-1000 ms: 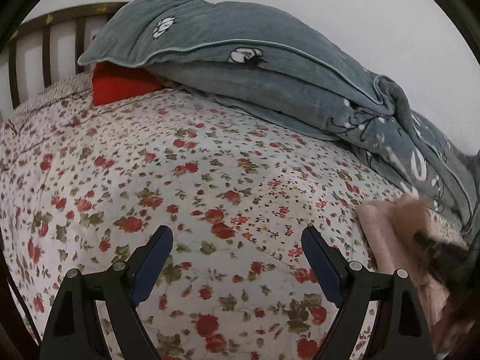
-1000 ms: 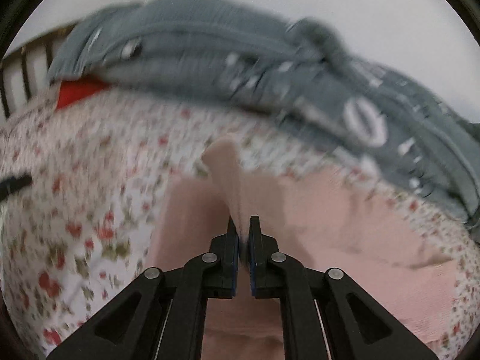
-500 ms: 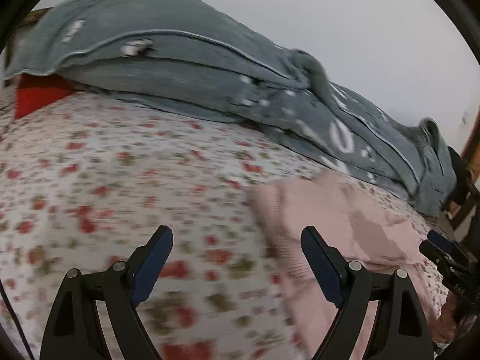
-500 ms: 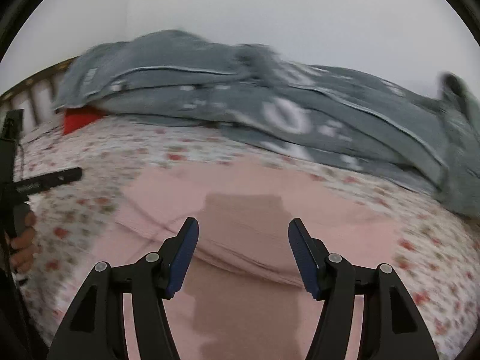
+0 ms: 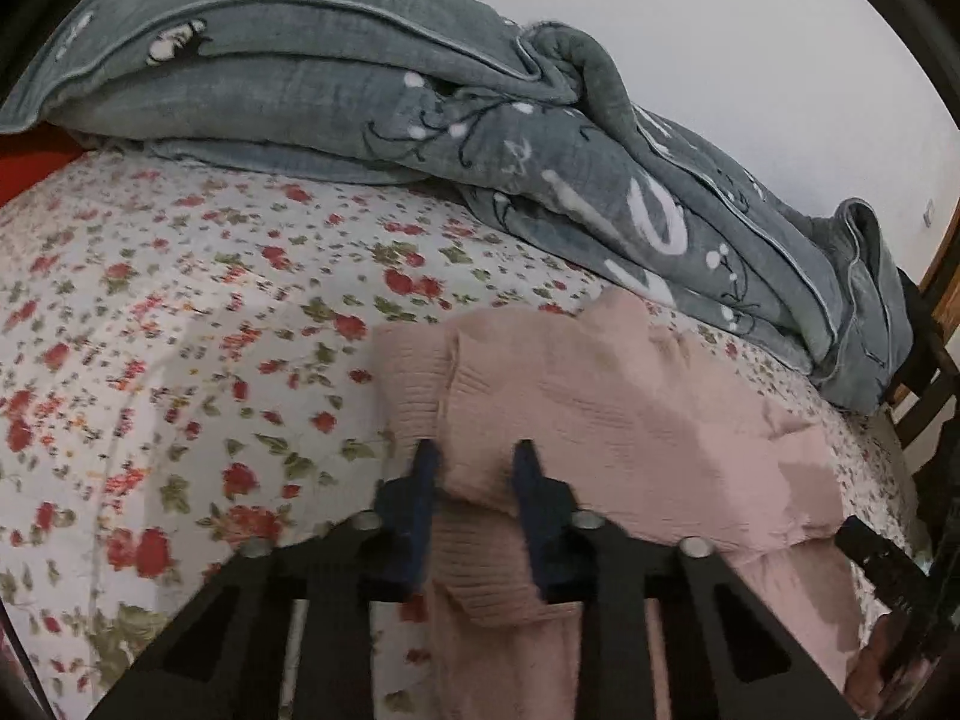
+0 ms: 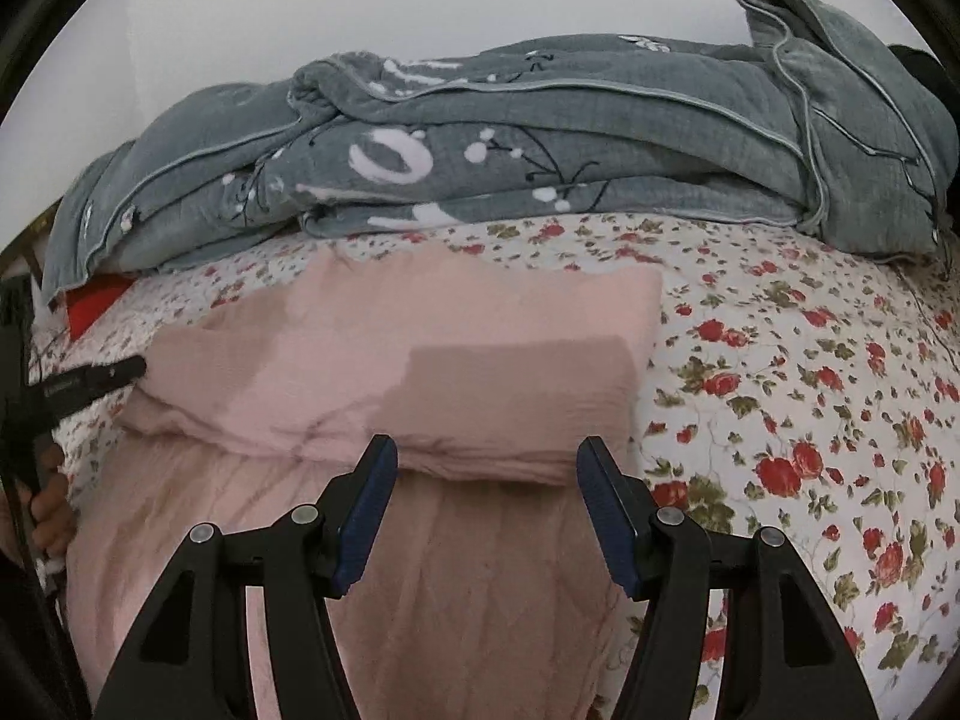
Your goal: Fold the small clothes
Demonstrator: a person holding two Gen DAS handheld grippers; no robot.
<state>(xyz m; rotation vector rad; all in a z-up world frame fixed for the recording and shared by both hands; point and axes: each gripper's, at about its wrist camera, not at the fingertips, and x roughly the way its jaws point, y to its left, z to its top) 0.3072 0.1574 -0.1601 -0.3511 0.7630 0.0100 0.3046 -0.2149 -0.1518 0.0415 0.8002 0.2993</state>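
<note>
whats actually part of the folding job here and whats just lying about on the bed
Part of the job:
- pink garment, partly folded over itself
- left gripper, closing around a pink fold
- right gripper, open above the garment

Just lying about:
- grey quilt, bunched behind
- floral bedsheet, the surface underneath
- red item under the quilt

The garment (image 6: 384,354) is a plain dusty pink. The bedsheet (image 5: 180,312) is white, scattered with red roses and green leaves (small sprigs between), and the quilt (image 6: 600,138) is grey-blue with white motifs.
</note>
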